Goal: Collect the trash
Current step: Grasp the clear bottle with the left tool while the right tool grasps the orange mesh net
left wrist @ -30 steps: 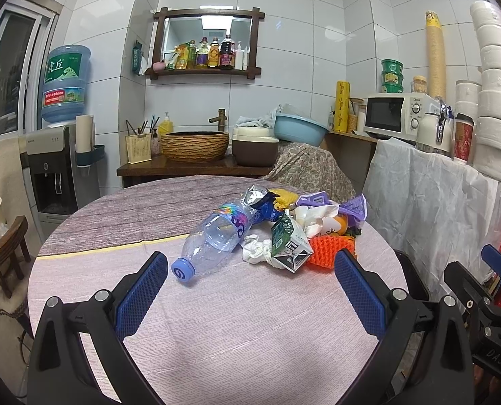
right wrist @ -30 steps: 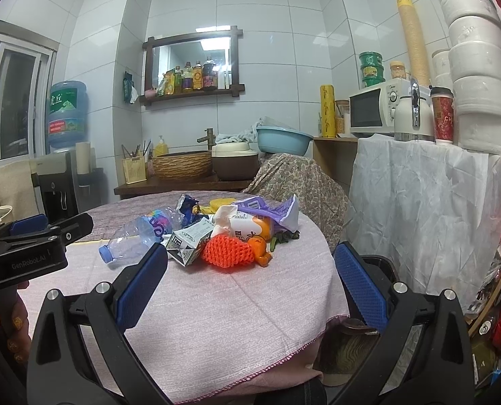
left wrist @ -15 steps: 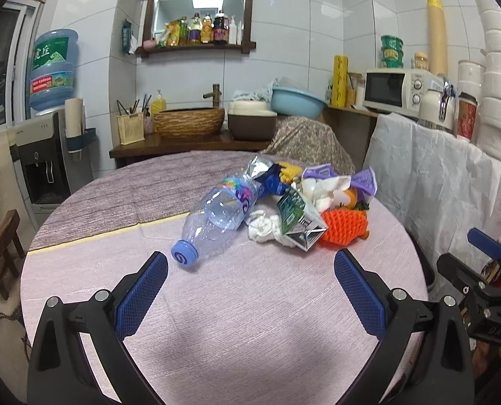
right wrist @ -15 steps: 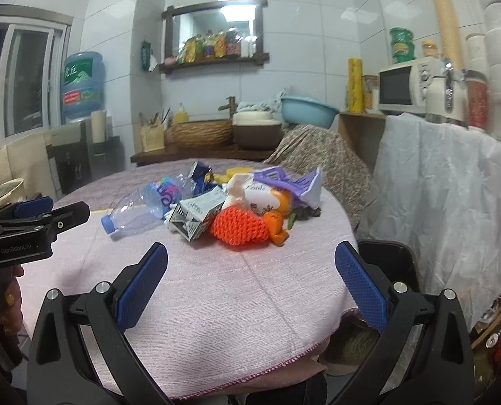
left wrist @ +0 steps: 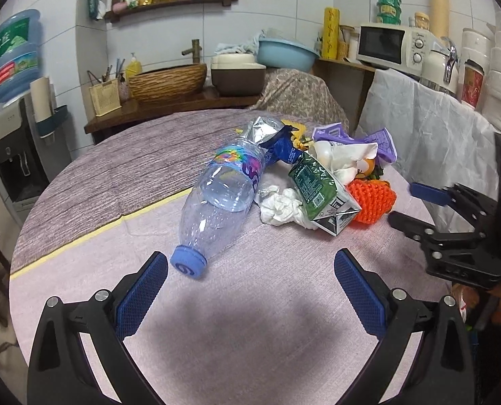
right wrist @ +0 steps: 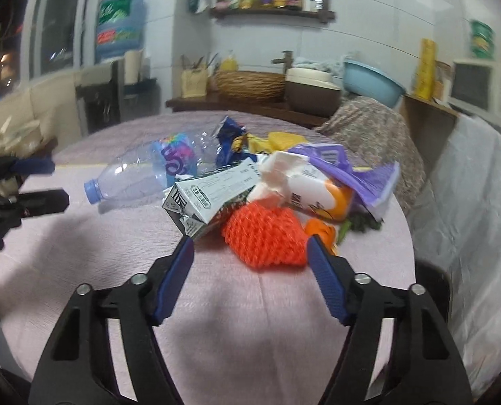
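Observation:
A trash pile lies on the round table: a clear plastic bottle [left wrist: 223, 199] with a blue cap, a green-and-white carton [left wrist: 318, 192], crumpled tissue [left wrist: 280, 206], an orange net [left wrist: 372, 202], and purple and foil wrappers. My left gripper [left wrist: 250, 263] stands open just short of the bottle cap, with nothing between its fingers. My right gripper [right wrist: 250, 246] has closing jaws. The near end of the orange net [right wrist: 264, 236] sits at their tips, and the pads do not press it. The carton [right wrist: 213, 192] lies just to its left. The right gripper [left wrist: 405, 202] also shows beside the net in the left wrist view.
The table [left wrist: 250, 337] wears a pinkish cloth, with its edge close on the right. A white-draped counter [left wrist: 419, 128] with a microwave stands to the right. A dark bin [right wrist: 432, 280] sits below the table edge. A fabric-covered chair [left wrist: 297, 91] stands behind the pile.
Both grippers have come closer to the pile and tilted down. The right gripper's jaws have narrowed from wide open and now frame the orange net. The trash has not moved.

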Demonstrator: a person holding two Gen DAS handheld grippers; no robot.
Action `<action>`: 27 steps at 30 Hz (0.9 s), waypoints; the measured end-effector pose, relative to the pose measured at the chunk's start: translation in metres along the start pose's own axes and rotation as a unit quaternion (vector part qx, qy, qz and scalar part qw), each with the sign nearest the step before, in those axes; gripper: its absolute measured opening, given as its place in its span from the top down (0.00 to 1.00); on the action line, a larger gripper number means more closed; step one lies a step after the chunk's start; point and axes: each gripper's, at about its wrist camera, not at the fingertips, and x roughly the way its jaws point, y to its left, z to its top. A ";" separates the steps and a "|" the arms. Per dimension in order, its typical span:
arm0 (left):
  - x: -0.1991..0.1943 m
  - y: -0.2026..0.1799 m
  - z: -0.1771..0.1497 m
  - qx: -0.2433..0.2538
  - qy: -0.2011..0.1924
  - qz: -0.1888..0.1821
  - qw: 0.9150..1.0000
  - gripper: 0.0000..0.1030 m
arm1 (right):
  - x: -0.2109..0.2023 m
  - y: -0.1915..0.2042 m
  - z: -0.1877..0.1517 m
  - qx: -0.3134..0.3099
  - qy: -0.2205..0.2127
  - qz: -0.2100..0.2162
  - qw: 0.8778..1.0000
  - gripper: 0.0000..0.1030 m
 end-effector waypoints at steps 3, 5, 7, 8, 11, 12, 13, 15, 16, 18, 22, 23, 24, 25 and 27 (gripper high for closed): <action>0.005 0.007 0.009 0.006 0.010 -0.001 1.000 0.05 | 0.018 0.003 0.007 -0.047 0.012 -0.017 0.999 0.42; 0.008 0.012 0.015 0.004 0.017 -0.007 1.000 0.05 | 0.028 0.003 0.009 -0.067 0.023 -0.019 0.997 0.42; 0.014 0.016 0.023 0.005 0.031 -0.019 0.999 0.05 | 0.035 0.000 0.010 -0.080 0.034 -0.017 0.996 0.47; 0.017 0.018 0.025 0.007 0.039 -0.023 0.999 0.05 | 0.037 -0.001 0.009 -0.084 0.041 -0.016 0.995 0.50; 0.035 0.019 0.035 0.031 0.071 -0.018 0.997 0.05 | 0.048 -0.002 0.007 -0.091 0.065 0.003 0.994 0.66; 0.040 0.019 0.038 0.038 0.082 -0.015 0.996 0.05 | 0.050 -0.002 0.006 -0.090 0.069 0.010 0.993 0.74; 0.045 0.021 0.041 0.044 0.092 -0.015 0.995 0.05 | 0.051 -0.002 0.005 -0.089 0.074 0.018 0.993 0.83; 0.056 0.023 0.049 0.052 0.112 -0.023 0.992 0.05 | 0.052 -0.002 0.004 -0.085 0.071 0.026 0.994 0.87; 0.061 0.024 0.053 0.054 0.120 -0.025 0.991 0.05 | 0.050 -0.002 0.004 -0.081 0.069 0.029 0.994 0.88; 0.075 0.027 0.063 0.058 0.143 -0.021 0.988 0.05 | 0.045 -0.002 0.002 -0.069 0.064 0.038 0.995 0.88; 0.099 0.024 0.083 0.072 0.180 -0.027 0.981 0.06 | 0.031 -0.003 0.003 -0.047 0.050 0.055 0.996 0.88; 0.105 0.022 0.088 0.079 0.186 -0.024 0.979 0.06 | 0.028 -0.002 0.003 -0.046 0.049 0.057 0.996 0.88; 0.110 0.021 0.092 0.081 0.190 -0.024 0.978 0.07 | 0.025 -0.001 0.003 -0.046 0.048 0.057 0.996 0.88; 0.116 0.021 0.096 0.079 0.197 -0.028 0.977 0.07 | 0.023 -0.001 0.003 -0.046 0.047 0.057 0.996 0.88; 0.129 0.022 0.102 0.071 0.214 -0.032 0.974 0.09 | 0.020 -0.001 0.002 -0.040 0.046 0.059 0.996 0.88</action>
